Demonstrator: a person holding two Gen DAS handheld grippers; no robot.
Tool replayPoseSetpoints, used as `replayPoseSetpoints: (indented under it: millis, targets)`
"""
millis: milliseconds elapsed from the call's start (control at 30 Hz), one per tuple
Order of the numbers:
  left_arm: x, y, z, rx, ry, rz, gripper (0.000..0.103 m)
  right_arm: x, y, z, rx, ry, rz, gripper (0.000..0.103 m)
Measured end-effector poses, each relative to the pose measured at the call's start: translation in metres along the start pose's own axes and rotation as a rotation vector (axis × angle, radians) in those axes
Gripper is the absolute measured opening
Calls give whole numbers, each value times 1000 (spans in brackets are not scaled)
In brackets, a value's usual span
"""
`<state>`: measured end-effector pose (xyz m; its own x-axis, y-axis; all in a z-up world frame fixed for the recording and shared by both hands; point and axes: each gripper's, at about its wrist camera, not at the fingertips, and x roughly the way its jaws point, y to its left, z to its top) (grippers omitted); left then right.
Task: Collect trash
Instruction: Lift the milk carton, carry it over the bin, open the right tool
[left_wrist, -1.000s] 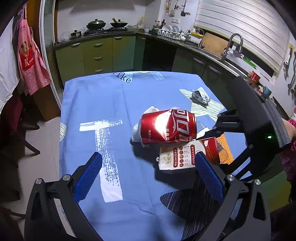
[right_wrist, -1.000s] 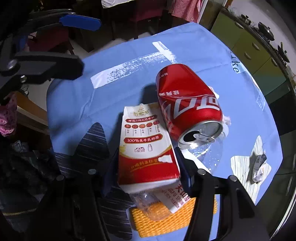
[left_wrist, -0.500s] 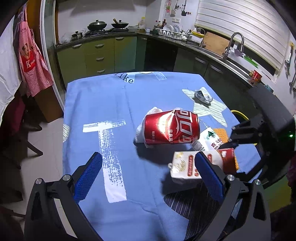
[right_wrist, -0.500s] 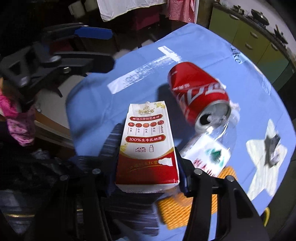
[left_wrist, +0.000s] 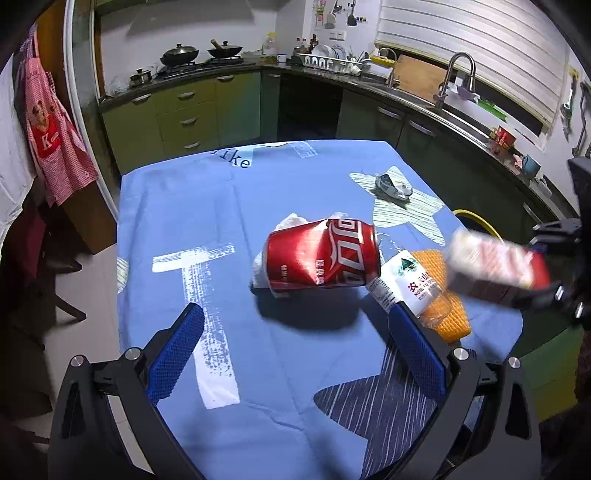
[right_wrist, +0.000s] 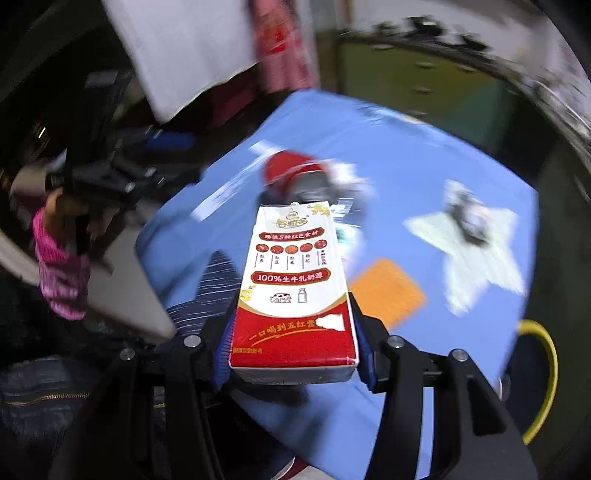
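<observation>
My right gripper (right_wrist: 293, 354) is shut on a red and white milk carton (right_wrist: 295, 288) and holds it in the air off the table's right edge; the carton shows blurred in the left wrist view (left_wrist: 495, 267). My left gripper (left_wrist: 291, 350) is open and empty above the blue tablecloth (left_wrist: 184, 206). Ahead of it lie a dented red cola can (left_wrist: 323, 256), a white tissue (left_wrist: 264, 258) behind the can, a crushed clear water bottle (left_wrist: 410, 284) on an orange cloth (left_wrist: 448, 314), and a crumpled wrapper (left_wrist: 393, 184) farther right.
A yellow-rimmed bin (right_wrist: 541, 376) stands beside the table's right edge, also seen in the left wrist view (left_wrist: 476, 221). Green kitchen cabinets (left_wrist: 192, 114) and a sink counter (left_wrist: 454, 110) ring the far side. A chair with a red apron (left_wrist: 51, 136) stands left.
My right gripper has lifted the milk carton off the table and carried it up and to the right, away from the can. The left gripper has stayed open and nearly still.
</observation>
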<state>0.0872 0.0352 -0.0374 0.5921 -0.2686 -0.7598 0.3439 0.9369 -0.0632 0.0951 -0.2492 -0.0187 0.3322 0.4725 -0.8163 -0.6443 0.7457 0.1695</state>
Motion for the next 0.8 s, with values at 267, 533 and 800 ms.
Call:
replayPoseSetpoints:
  millis: [267, 533, 800]
  targets:
    - [10, -28, 8, 58, 10, -35, 98, -79, -103, -66, 355, -154, -232, 50]
    - [16, -61, 16, 130, 27, -59, 98, -73, -223, -134, 707, -118, -420, 51]
    - [26, -80, 19, 176, 57, -65, 98, -29, -278, -159, 818, -62, -463, 50]
